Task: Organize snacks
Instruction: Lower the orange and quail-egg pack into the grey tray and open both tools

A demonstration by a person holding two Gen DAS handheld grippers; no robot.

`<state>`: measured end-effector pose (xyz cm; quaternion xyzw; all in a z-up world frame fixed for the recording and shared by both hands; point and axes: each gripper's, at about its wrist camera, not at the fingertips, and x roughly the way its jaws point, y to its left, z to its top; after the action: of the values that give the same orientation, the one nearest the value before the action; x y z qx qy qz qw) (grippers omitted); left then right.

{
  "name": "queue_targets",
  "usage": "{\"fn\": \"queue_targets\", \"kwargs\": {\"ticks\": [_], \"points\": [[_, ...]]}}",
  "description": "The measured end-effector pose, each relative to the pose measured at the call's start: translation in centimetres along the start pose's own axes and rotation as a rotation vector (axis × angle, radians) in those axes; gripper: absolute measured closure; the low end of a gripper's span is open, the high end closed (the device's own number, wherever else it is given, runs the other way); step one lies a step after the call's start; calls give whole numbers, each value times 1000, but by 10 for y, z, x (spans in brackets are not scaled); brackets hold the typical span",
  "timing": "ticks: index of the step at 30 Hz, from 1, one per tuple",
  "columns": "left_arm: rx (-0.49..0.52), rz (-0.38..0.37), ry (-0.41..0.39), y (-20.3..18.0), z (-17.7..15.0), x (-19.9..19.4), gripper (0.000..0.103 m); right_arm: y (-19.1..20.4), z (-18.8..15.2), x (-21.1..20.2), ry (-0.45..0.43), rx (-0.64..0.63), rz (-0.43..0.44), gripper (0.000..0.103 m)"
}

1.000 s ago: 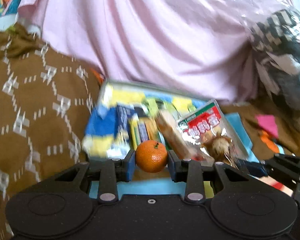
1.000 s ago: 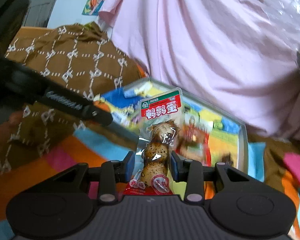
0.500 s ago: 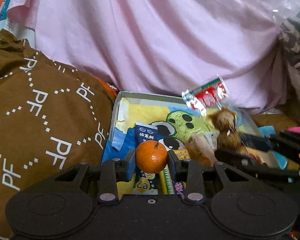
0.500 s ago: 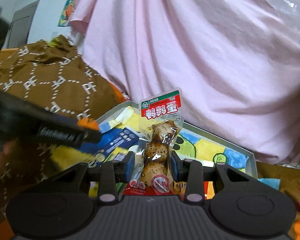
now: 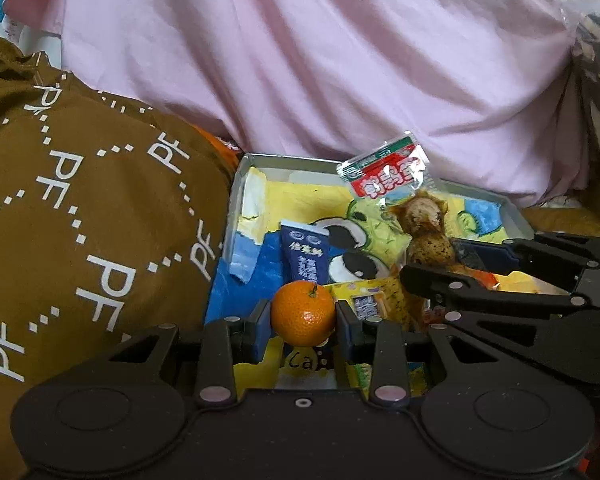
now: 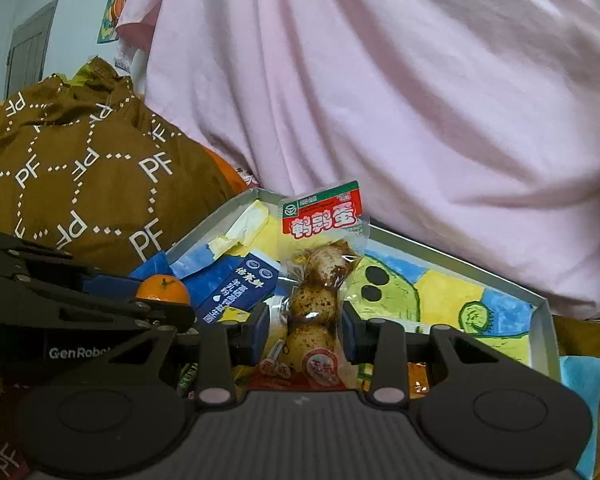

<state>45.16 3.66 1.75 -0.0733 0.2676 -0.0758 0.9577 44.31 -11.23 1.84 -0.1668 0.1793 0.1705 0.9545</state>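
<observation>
My left gripper is shut on a small orange mandarin and holds it over the near end of a shallow grey box lined with a frog drawing. My right gripper is shut on a clear packet of quail eggs with a red label, held upright over the same box. The packet and right gripper show in the left wrist view at right. The mandarin and left gripper show at left in the right wrist view.
A dark blue milk carton lies in the box, also in the right wrist view, with yellow snack packets beside it. A brown "PF" cloth bundle rises at left. Pink fabric hangs behind the box.
Both grippers have moved forward over the box, still holding the mandarin and the egg packet. The box now fills more of both views and the two grippers sit closer together.
</observation>
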Motion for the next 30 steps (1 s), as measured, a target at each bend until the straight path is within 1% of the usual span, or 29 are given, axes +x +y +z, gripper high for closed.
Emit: {"fn": "queue_targets", "kwargs": {"ticks": [11, 15, 25, 29, 30], "points": [[-22, 14, 38, 9, -3, 6, 67, -1, -8, 6, 12, 10, 0, 62], [-40, 17, 63, 12, -5, 10, 67, -5, -9, 9, 16, 32, 12, 60], [-49, 27, 85, 13, -4, 11, 66, -6, -15, 10, 16, 40, 14, 58], [-59, 38, 84, 12, -3, 9, 64, -9, -16, 6, 2, 52, 19, 51], [-63, 39, 85, 12, -3, 8, 64, -10, -16, 5, -7, 54, 13, 51]]}}
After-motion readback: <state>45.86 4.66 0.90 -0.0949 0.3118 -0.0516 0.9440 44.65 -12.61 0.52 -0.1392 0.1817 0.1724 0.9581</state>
